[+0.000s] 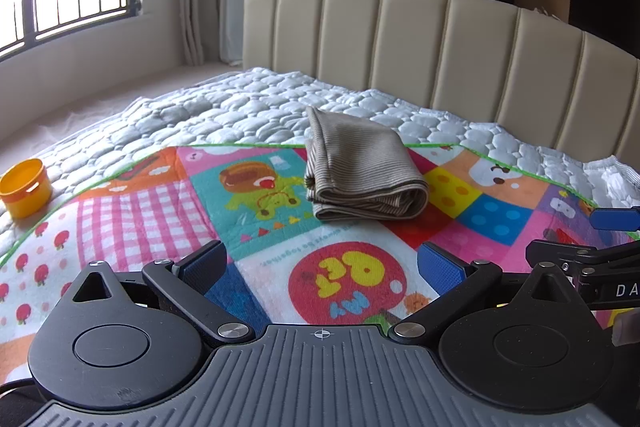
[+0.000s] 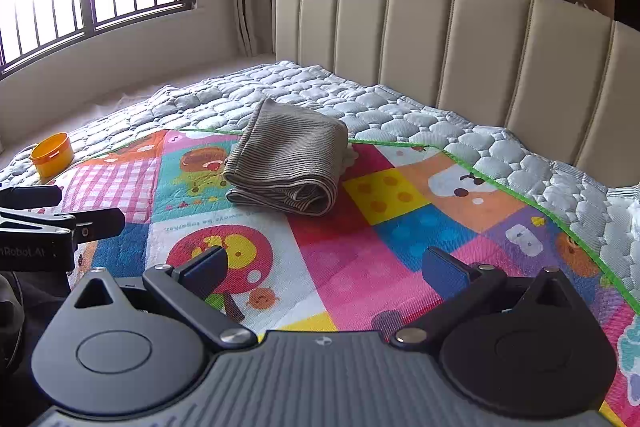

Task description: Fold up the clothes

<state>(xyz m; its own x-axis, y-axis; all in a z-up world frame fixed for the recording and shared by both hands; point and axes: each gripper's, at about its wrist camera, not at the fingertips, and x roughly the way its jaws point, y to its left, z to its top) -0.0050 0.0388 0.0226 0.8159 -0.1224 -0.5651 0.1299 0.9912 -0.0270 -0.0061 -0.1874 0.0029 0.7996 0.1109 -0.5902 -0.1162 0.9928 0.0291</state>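
I have both tools pulled back over the near part of the colourful play mat (image 1: 352, 279), and neither touches any cloth. My left gripper (image 1: 322, 261) has its jaws spread wide with nothing between the blue pads, only the mat's red circle print below. My right gripper (image 2: 326, 265) is the same, jaws wide and empty. The folded striped garment (image 1: 360, 171) lies far ahead of both, a compact brown-grey bundle sitting across the mat's far green edge, partly on the quilted bedspread (image 1: 248, 107). From the right wrist view it lies a little left of centre (image 2: 288, 163). An orange cup (image 1: 26, 189) stands on the bedspread far to the left, well apart from the garment. The padded headboard (image 1: 420, 39) rises behind.
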